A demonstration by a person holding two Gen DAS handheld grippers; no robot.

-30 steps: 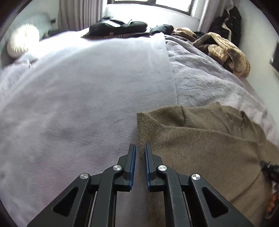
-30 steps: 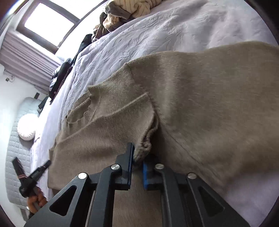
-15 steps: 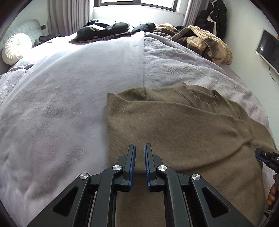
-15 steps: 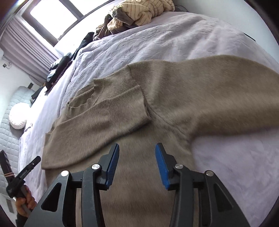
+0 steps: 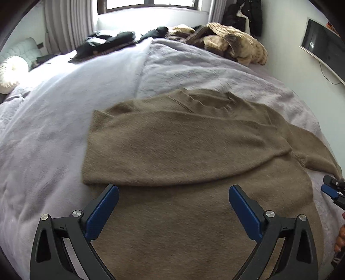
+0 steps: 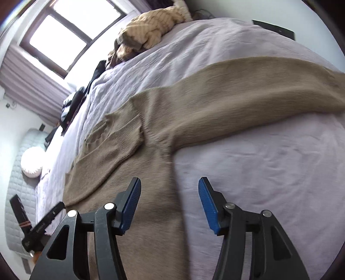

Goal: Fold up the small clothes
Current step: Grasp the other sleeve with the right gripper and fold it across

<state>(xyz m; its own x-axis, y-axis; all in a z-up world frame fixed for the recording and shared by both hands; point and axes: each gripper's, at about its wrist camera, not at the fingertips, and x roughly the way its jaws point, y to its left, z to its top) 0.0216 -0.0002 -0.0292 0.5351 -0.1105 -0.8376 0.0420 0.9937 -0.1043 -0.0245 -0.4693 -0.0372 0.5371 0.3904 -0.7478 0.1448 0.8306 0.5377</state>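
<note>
Released sleeve (image 5: 183, 150) folded across sweater (image 5: 194, 226); tongs opening.

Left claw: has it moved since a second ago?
Yes. The left claw has pulled back toward the camera's side: the sweater edge and window sit farther off, and its jaws are opening, nothing between them.

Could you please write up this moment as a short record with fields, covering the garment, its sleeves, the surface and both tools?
garment: brown knitted sweater, lying flat
surface: lilac bedspread
folded sleeve: one sleeve laid across the chest
other sleeve: spread out sideways, unfolded
left tool: jaws opening, nothing between them
right tool: jaws opening, above the sweater's side edge, gripping nothing
</note>
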